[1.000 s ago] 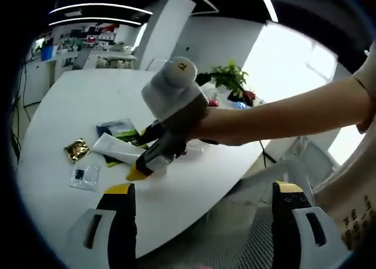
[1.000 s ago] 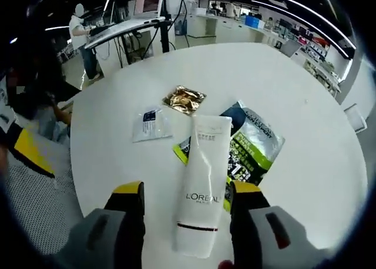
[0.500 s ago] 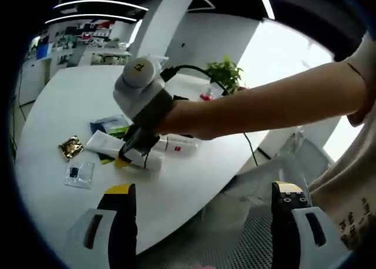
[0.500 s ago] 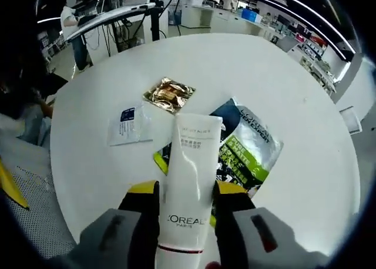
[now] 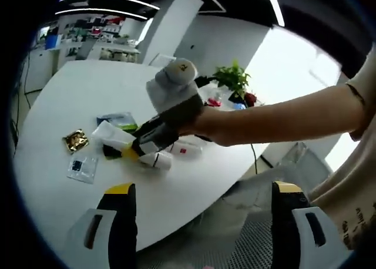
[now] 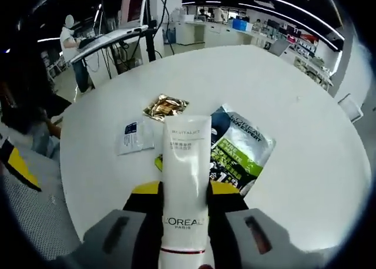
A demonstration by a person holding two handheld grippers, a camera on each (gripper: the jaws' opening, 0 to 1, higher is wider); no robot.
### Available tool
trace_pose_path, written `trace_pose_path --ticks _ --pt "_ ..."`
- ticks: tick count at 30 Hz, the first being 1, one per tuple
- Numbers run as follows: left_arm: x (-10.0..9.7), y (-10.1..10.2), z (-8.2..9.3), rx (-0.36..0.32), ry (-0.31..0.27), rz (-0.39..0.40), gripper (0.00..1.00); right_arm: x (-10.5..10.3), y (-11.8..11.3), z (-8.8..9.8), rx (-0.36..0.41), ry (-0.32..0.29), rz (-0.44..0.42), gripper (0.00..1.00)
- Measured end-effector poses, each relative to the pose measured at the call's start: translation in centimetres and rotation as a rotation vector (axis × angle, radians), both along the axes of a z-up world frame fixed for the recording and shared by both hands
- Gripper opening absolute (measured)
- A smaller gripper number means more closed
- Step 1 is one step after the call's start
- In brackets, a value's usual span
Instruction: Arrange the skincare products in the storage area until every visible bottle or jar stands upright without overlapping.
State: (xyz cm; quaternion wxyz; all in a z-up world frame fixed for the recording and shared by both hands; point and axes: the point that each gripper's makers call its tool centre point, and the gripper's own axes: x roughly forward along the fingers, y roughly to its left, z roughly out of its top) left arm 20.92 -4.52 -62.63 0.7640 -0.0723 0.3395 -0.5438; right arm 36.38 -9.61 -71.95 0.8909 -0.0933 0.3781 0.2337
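- The right gripper (image 6: 185, 194) clamps a white L'Oréal tube (image 6: 185, 187) between its yellow-tipped jaws, lifting it above a round white table (image 6: 305, 163).
- A green-and-black sachet (image 6: 238, 148), gold packet (image 6: 164, 106) and small clear packet (image 6: 134, 136) lie flat beneath.
- The left gripper (image 5: 200, 201) hangs wide open and empty off the table's edge.

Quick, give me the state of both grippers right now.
Left gripper: open, holding nothing.
Right gripper: shut on the white tube, above the white table.
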Motion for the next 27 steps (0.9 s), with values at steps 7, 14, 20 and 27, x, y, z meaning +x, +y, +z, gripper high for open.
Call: trace_pose_path --ticks 7,14,20,27 --pt "1.2 0.1 1.1 -0.036 0.02 0.085 0.94 -1.6 -0.3 3.2 0.089 -0.065 -0.019 0.27" --pt "2.9 -1.2 3.0 -0.105 0.04 0.179 0.93 -4.4 -1.2 6.4 0.169 -0.126 -0.036 0.26" --pt "3.6 -3.1 3.8 -0.148 0.066 0.223 0.93 -6.4 -2.3 10.5 0.226 -0.222 -0.051 0.26" --pt "4.2 -6.5 5.4 -0.24 0.132 0.263 0.91 -8.8 -3.6 13.5 0.209 -0.311 -0.031 0.26"
